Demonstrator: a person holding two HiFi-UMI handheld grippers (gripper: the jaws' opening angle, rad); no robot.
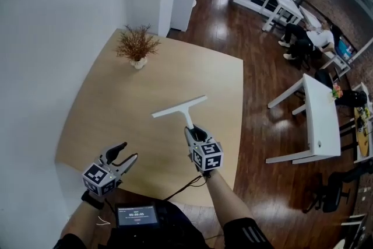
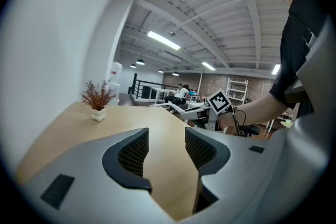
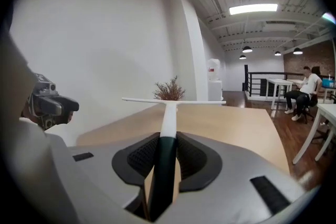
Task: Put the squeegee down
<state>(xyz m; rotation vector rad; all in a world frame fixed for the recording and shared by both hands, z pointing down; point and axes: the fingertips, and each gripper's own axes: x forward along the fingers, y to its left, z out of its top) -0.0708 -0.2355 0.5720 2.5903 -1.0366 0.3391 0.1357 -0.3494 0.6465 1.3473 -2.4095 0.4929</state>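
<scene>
Over the near right of the counter (image 1: 111, 108), grips squeegee (image 1: 180, 108) by its dark handle in clenched right tongs (image 1: 197, 134), shaft pointing far, blade crosswise, apparently above the surface; left tongs (image 1: 126, 155) released, empty.

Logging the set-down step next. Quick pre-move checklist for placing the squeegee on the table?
1. Right tongs shut on the squeegee handle: ok.
2. Left tongs open, nothing between them, off to the side of the drop spot: ok.
3. Table bare under the blade: ok.
4. Potted plant well apart from the blade, near the far edge: ok.
5. Blade roughly level: ok.
6. Gap between blade and tabletop: cannot tell.
</scene>
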